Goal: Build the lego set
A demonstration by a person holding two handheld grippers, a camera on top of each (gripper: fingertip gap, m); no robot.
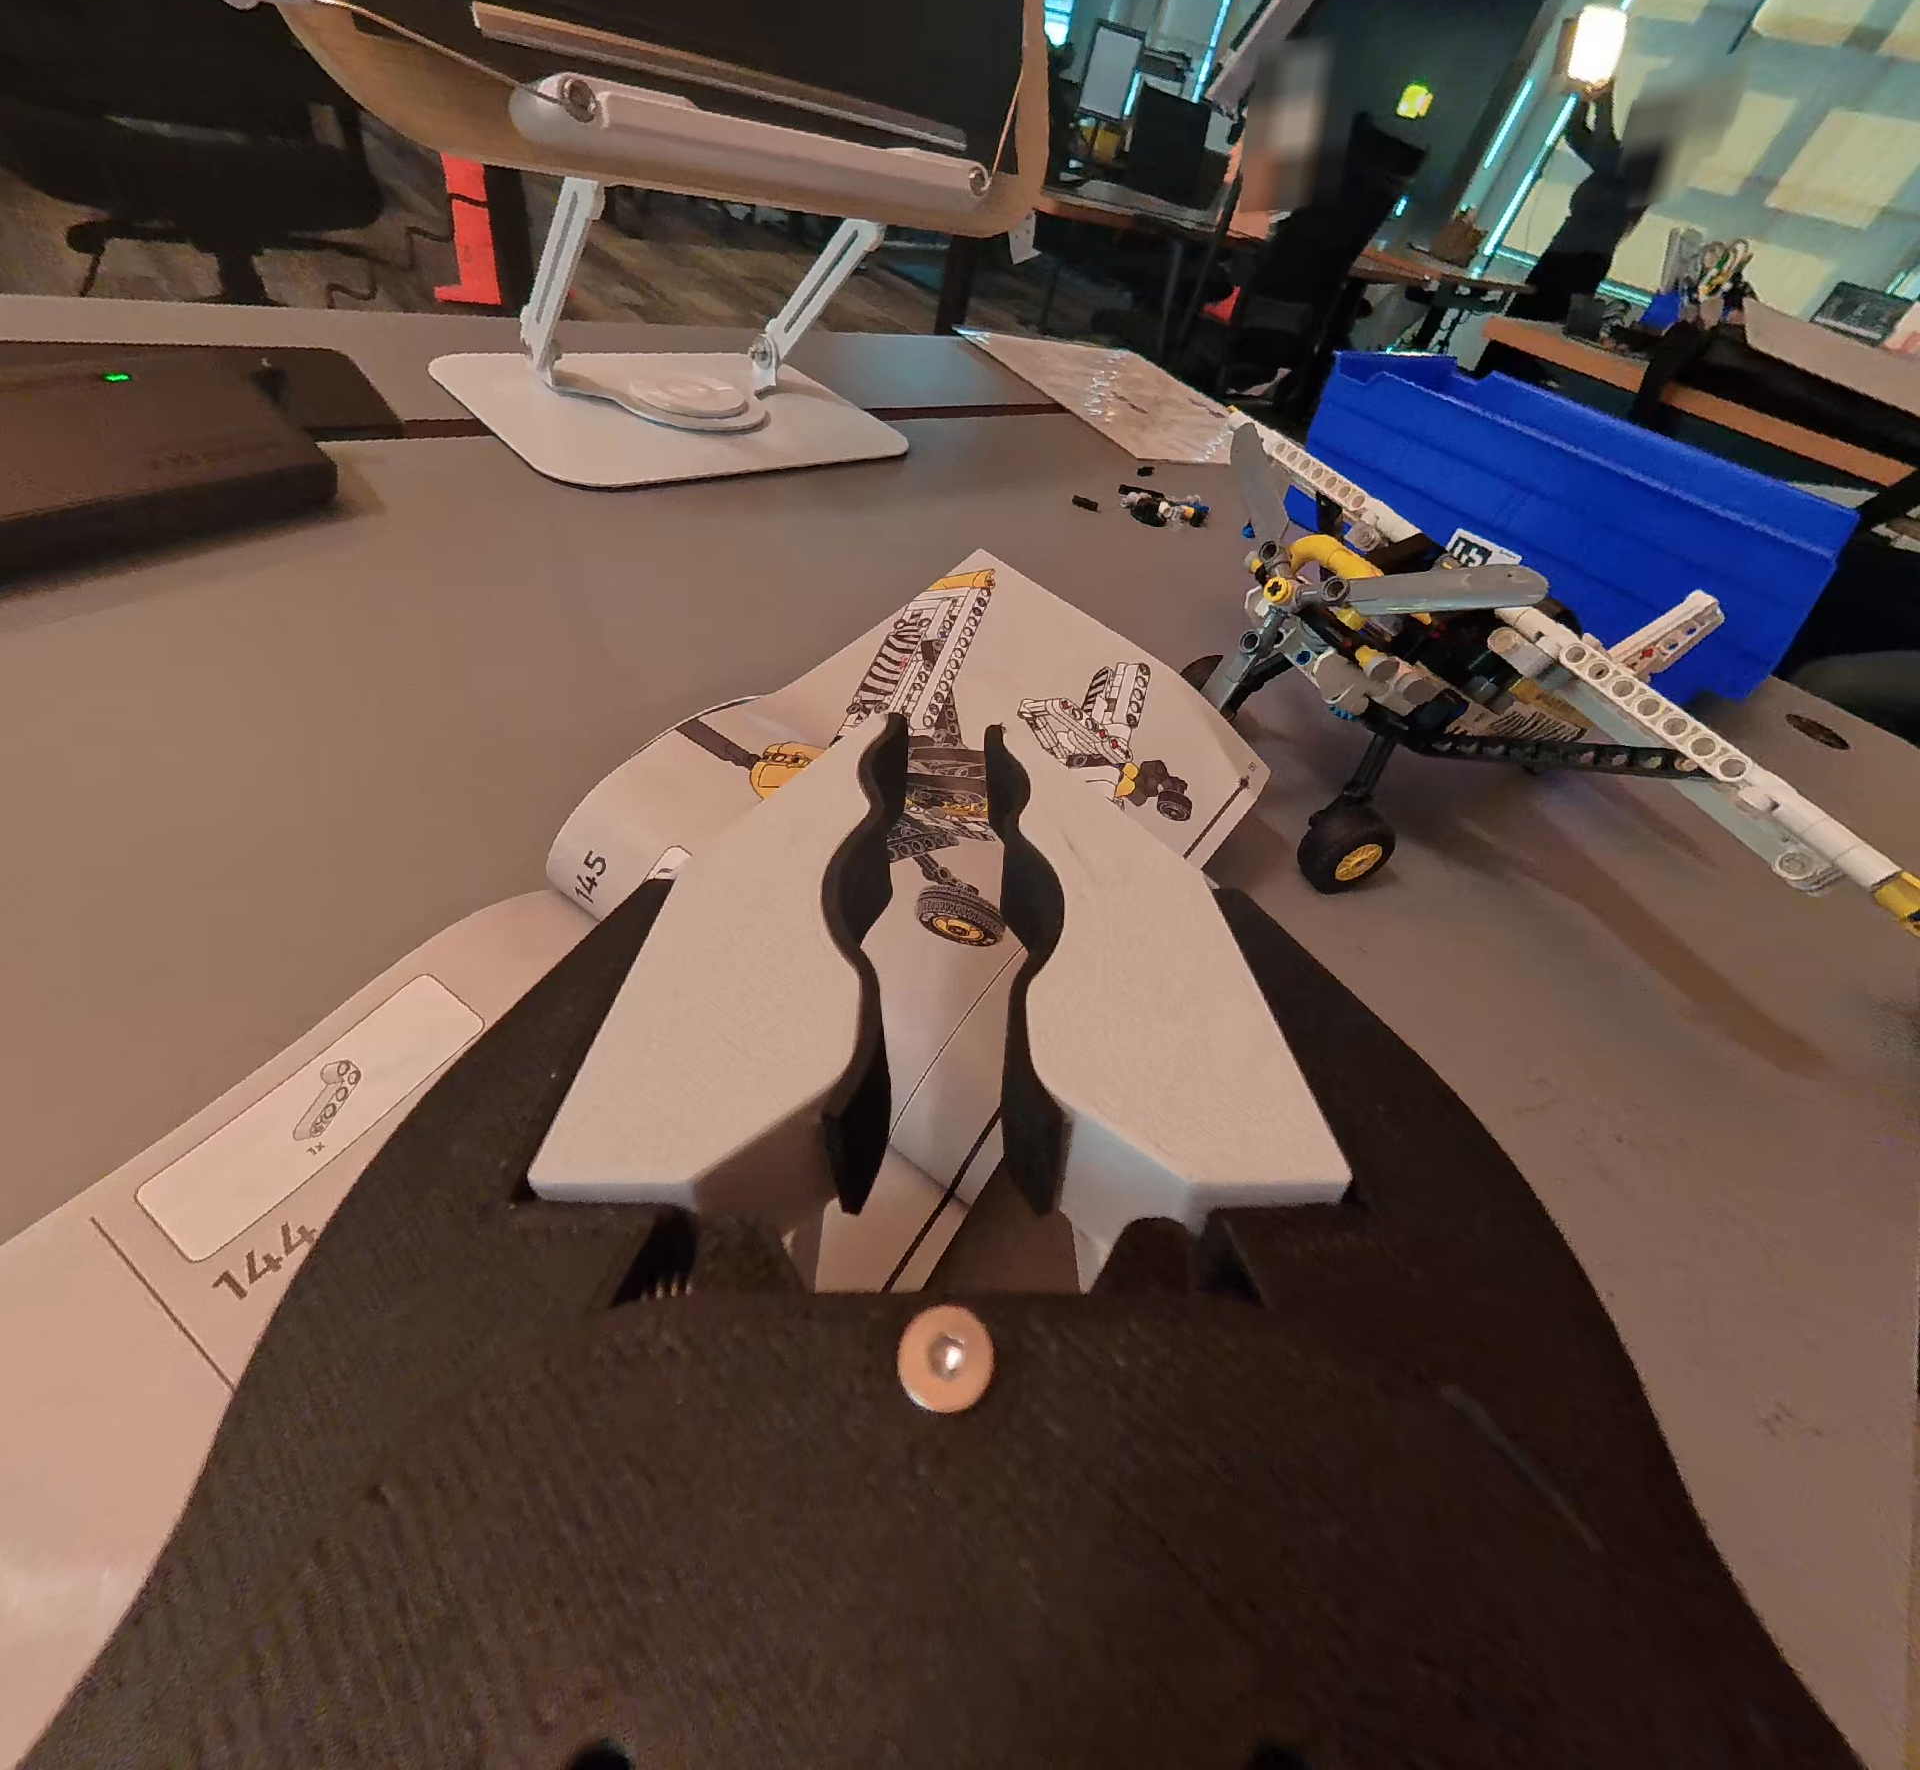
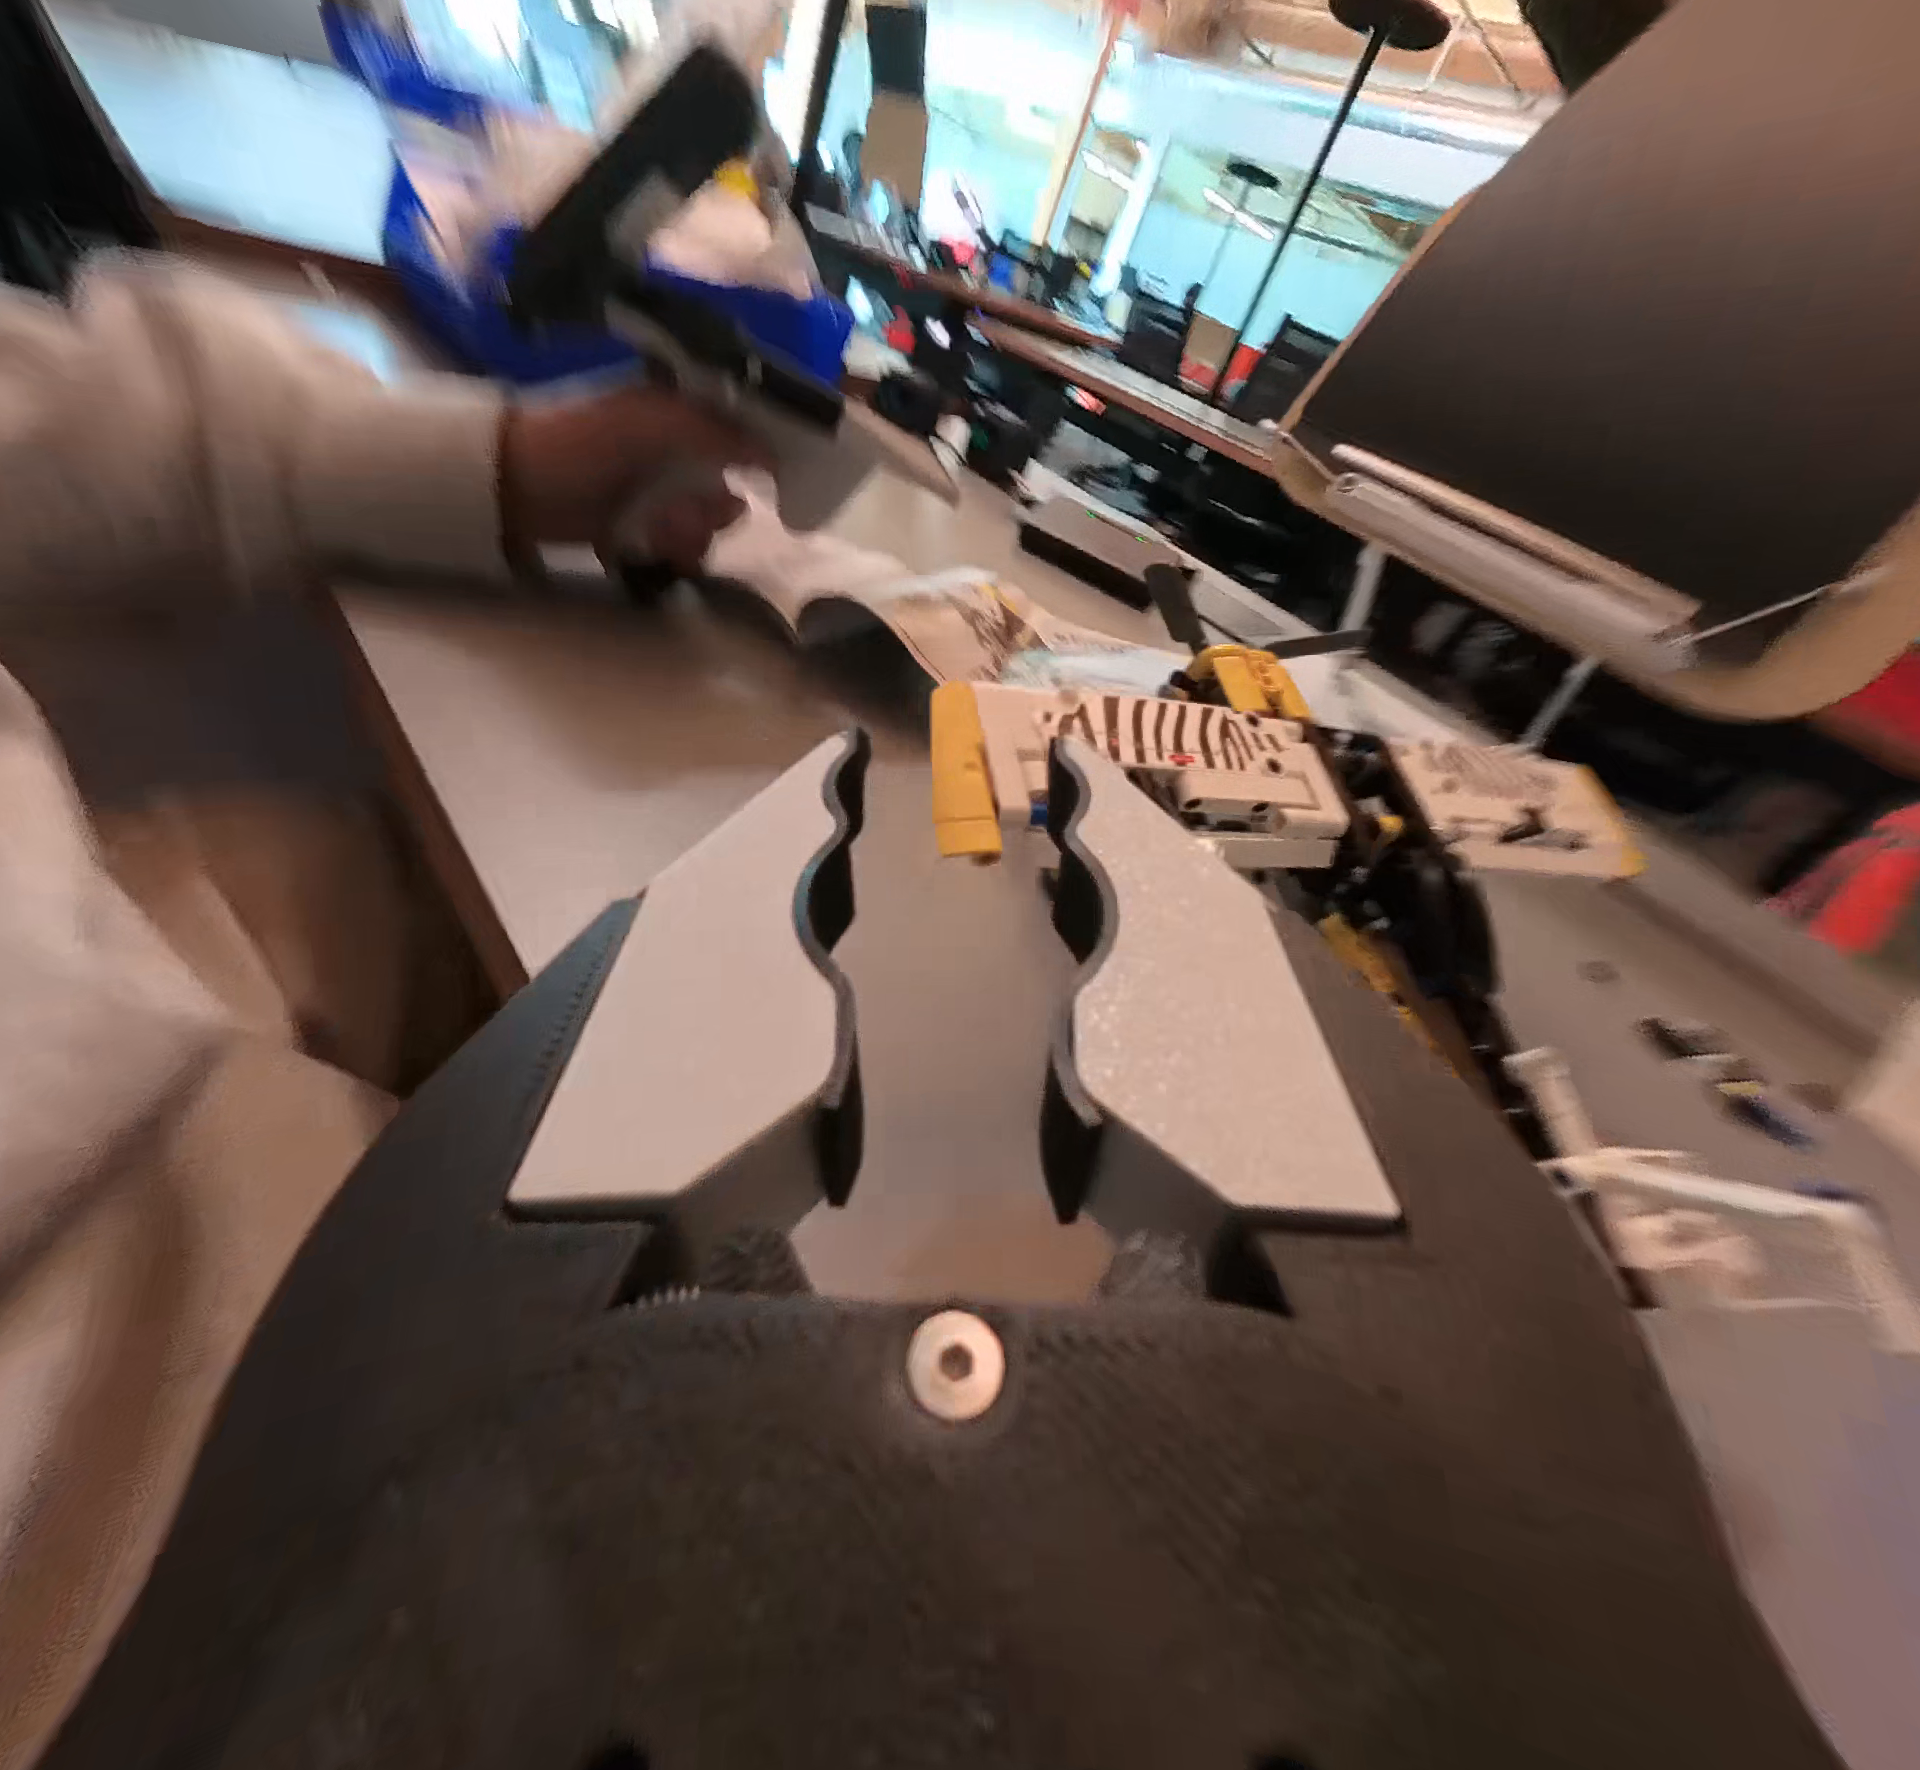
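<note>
A partly built lego plane (image 1: 1455,660) with white wings, grey propeller and yellow-hubbed wheels stands on the grey table, right of the open instruction booklet (image 1: 1039,640). My left gripper (image 1: 943,733) is open, its fingers low over the booklet's curled page, with nothing gripped. In the right wrist view, my right gripper (image 2: 956,754) is open and empty, its tips just short of the plane's yellow and striped tail (image 2: 1195,754). The left gripper (image 2: 675,266), held by a hand, shows blurred at the upper left above the booklet (image 2: 966,619).
A blue bin (image 1: 1610,515) stands behind the plane. Small loose pieces (image 1: 1164,505) lie near it and also show in the right wrist view (image 2: 1704,1066). A monitor on a white stand (image 1: 675,411) and a black device (image 1: 145,453) sit at the back.
</note>
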